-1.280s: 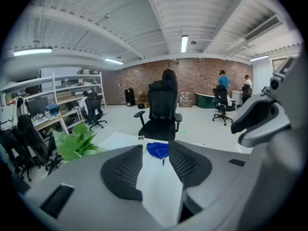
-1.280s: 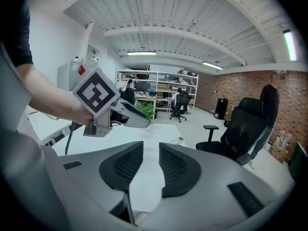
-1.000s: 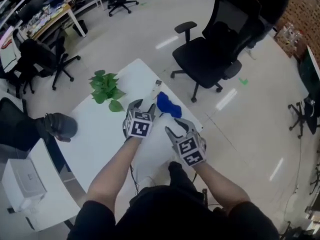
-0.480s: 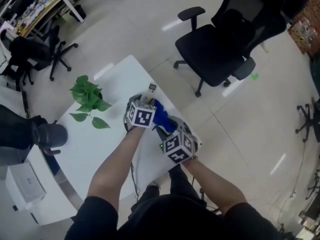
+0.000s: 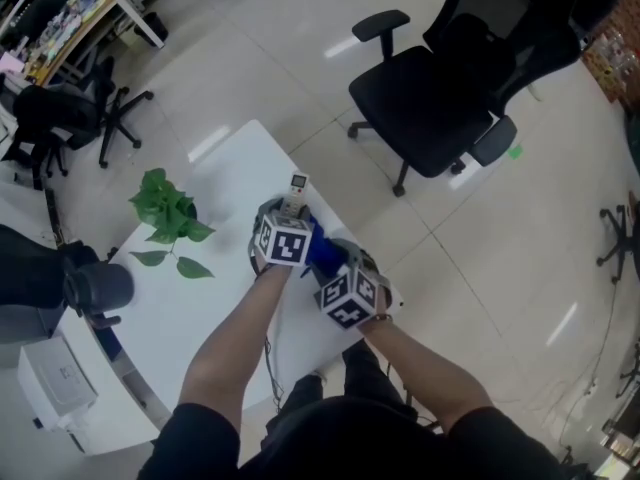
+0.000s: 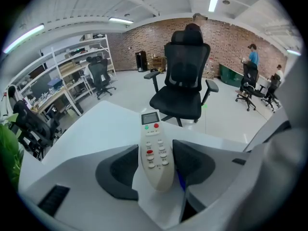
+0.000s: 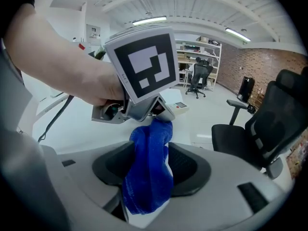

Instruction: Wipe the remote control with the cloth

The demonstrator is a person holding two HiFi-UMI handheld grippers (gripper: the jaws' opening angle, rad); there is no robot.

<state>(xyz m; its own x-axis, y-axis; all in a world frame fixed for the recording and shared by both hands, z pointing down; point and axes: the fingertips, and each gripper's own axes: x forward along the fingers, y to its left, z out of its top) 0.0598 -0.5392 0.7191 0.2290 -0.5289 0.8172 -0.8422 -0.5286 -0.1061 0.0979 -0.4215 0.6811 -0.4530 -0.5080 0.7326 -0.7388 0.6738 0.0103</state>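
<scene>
cloth: blue | remote control: cream, red buttons | table: white | chair: black

A second ago: both grippers hovered short of the objects, well apart from each other.

Now: left gripper has moved forward. The white plastic remote control now sits between its pads, display end poking out.

Right gripper has advanced, with its jaws wider. The crumpled blue cloth, formerly beyond it, now lies between them.

Grippers now just beside each other.
</scene>
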